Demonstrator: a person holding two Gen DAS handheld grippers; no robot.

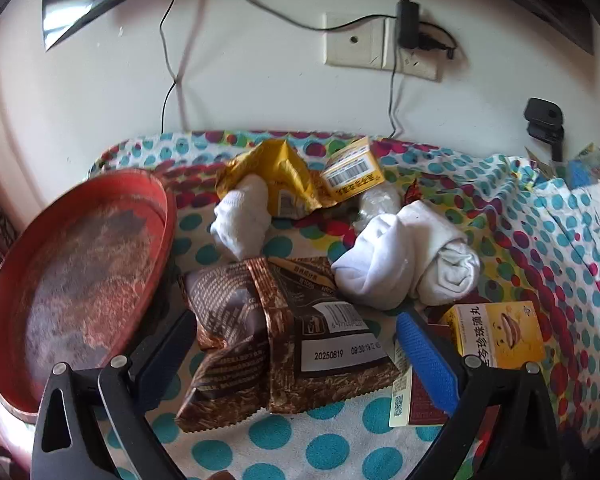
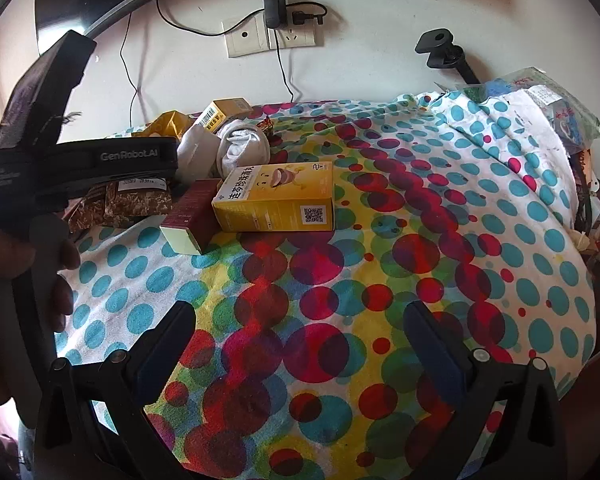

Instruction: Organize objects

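Left wrist view showed the left gripper (image 1: 296, 344) wide and empty astride the brown snack packet (image 1: 284, 340), apparently picking, needing closure, red tray (image 1: 80, 272) at nine o'clock.

I'm seeing brown snack packets (image 1: 284, 340) lying flat beside a red tray (image 1: 76, 280), rolled white socks (image 1: 404, 256) behind them, yellow medicine box (image 2: 276, 196) touching a maroon box (image 2: 192, 212).

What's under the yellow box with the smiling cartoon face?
The yellow box rests partly on a dark red box, its left end propped on it, and partly on the dotted cloth. Anything beneath its middle is hidden.
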